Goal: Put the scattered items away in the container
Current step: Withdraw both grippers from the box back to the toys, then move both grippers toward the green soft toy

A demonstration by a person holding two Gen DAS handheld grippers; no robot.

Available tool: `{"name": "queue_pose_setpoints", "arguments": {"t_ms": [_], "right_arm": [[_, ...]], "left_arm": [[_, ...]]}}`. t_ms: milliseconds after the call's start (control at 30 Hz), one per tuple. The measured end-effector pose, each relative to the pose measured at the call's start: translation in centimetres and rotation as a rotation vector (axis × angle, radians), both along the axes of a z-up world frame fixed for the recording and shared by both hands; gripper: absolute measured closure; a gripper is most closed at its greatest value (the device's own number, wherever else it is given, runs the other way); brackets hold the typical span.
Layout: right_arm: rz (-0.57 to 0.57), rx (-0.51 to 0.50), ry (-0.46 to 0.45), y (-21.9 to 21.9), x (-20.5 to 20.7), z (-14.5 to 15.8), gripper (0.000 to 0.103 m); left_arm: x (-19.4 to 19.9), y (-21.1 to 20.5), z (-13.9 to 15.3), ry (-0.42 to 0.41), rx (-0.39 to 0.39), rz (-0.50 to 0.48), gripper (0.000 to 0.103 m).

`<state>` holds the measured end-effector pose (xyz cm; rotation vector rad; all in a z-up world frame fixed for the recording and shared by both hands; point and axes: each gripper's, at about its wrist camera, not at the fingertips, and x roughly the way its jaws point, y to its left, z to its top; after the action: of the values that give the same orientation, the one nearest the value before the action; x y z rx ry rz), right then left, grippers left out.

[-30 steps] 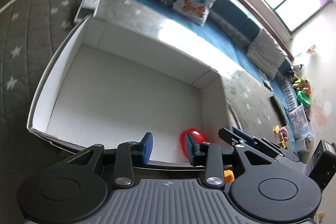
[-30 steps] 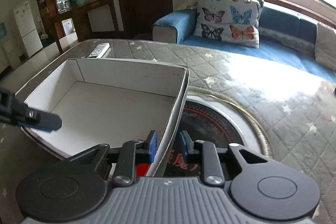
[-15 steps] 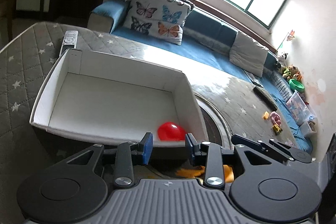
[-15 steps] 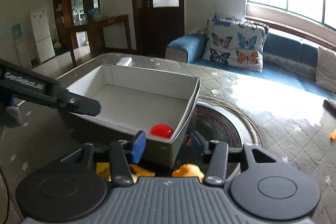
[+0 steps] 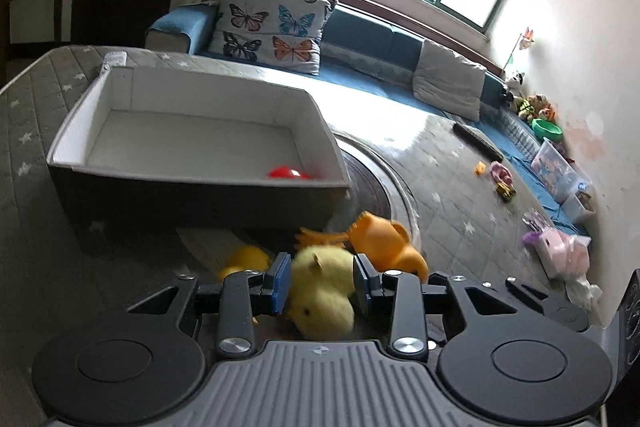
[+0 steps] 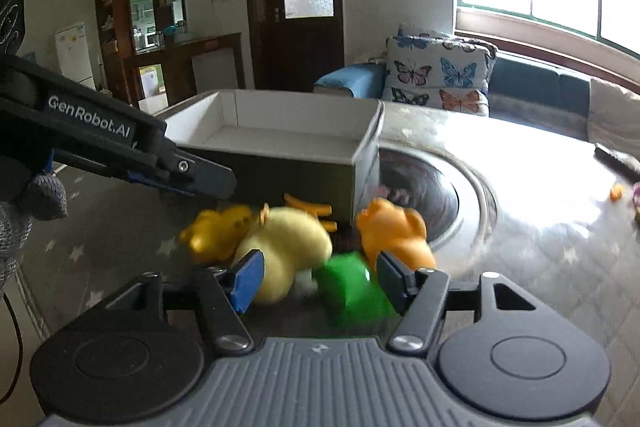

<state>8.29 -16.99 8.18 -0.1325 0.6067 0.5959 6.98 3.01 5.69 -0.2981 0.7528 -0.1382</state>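
Observation:
A white-lined cardboard box stands on the quilted table and holds a red ball. In front of it lie a pale yellow plush, an orange toy, a darker yellow toy and a green block. My left gripper is open with its jaws either side of the yellow plush. My right gripper is open above the plush and green block.
A round dark hotplate is set in the table right of the box. A remote lies behind the box. Small toys and a pink pouch lie at the right. A sofa with butterfly cushions stands behind.
Both grippers have pulled back and down from the box to the toys in front of it. The right gripper has opened wider. The red ball stays in the box.

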Motion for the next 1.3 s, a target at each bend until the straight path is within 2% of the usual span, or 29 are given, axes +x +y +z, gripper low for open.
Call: {"name": "queue_pose_setpoints", "arguments": {"t_ms": [400,500,567,700,833,1000,1300], "right_arm": [[-0.035,0.022,0.025,-1.7,-2.9,-1.5,0.033],[-0.036,0.016,0.019,-1.5,-3.4,-1.7,0.026],[-0.035,0.017,0.02,-1.4,-3.7,-1.9,0.025],[-0.042,0.006,0.028,-1.2,-4.3,-2.1,0.024],[-0.052,-0.009,0.033,-1.0,-4.8,-2.4,0.016],[-0.06,-0.025,0.039,-1.1,-5.4,-2.8,0.012],[-0.051,-0.027,0.052,-0.9,-5.8,-3.1,0.011]], "left_arm": [[-2.4,-2.4,-2.7,0.053,0.041,-0.017,0.066],[-2.9,-2.7,-3.3,0.065,0.037,-0.012,0.066],[-3.0,-2.9,-3.6,0.072,0.038,-0.011,0.066],[-3.6,-3.3,-3.9,0.075,0.061,-0.019,0.067],[-3.9,-3.5,-4.4,0.089,0.07,-0.017,0.067],[-4.3,-3.6,-4.7,0.096,0.066,-0.02,0.067],[-4.9,-3.9,-4.9,0.1,0.064,-0.028,0.067]]}}
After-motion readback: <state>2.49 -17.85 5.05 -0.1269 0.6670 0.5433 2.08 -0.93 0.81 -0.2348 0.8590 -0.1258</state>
